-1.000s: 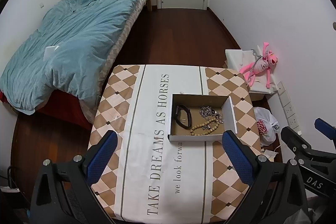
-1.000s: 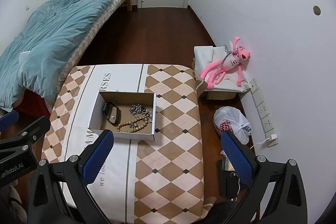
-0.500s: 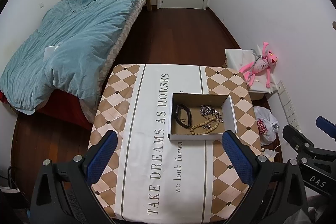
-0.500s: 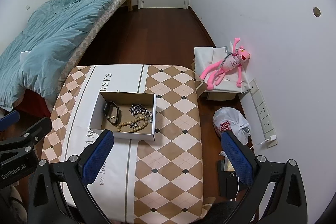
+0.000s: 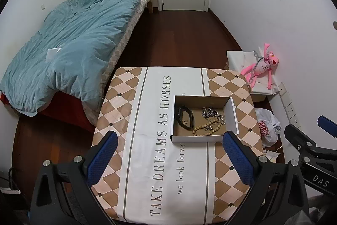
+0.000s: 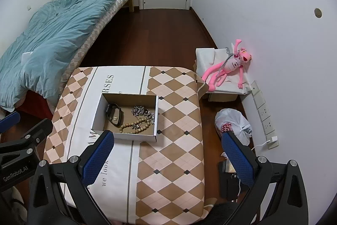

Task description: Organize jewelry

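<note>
Claws [image 5: 168, 153] [image 6: 166, 151] spread, above table [image 6: 179, 153]; box [image 5: 231, 113] ahead.

One open box [image 5: 203, 138] on the surface [image 5: 147, 140] holds three pieces: one black band [image 5: 185, 117], one wooden bead string [image 5: 207, 126], one silver chain [image 5: 211, 112].

Both my wrist views: even, soft indoor light, moderately bright. Shadows faint. Mild glare on white wall [image 6: 263, 3]. Strong fisheye bending, black vignette at corners. Centre sharp; my near fingers [image 5: 101, 159] slightly soft.
</note>
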{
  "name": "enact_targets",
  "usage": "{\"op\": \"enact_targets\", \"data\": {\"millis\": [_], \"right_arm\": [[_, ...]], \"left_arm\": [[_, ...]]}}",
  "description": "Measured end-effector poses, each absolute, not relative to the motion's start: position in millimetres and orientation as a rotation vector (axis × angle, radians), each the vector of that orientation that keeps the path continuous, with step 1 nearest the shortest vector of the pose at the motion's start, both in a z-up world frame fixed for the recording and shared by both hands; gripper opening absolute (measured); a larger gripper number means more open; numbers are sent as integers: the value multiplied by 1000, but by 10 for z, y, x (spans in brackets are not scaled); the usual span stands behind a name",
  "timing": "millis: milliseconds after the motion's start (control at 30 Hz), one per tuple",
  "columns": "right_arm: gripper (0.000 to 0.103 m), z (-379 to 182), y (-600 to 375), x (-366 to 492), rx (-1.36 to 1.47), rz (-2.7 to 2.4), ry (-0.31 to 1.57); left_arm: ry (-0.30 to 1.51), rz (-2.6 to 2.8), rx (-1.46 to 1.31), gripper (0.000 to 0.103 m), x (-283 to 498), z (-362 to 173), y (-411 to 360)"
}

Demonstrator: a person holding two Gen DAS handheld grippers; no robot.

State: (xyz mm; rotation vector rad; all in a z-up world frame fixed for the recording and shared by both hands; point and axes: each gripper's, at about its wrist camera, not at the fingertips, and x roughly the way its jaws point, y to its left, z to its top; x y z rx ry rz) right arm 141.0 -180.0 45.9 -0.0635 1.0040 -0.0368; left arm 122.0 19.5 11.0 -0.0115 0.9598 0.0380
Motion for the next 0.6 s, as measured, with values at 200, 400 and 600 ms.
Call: {"op": "enact_targets", "data": {"millis": [200,400,600], "right_arm": [[103,473,-1788,1389,-65,-32,1006],[103,469,-1785,1393,-65,-33,1006],[103,472,-1787,1385,-67,-35,1006]], "left_arm": [[962,38,-10,102,1206,113,190],[963,35,-14,102,1198,113,190],[963,30,-12,102,1185,116,185]]}}
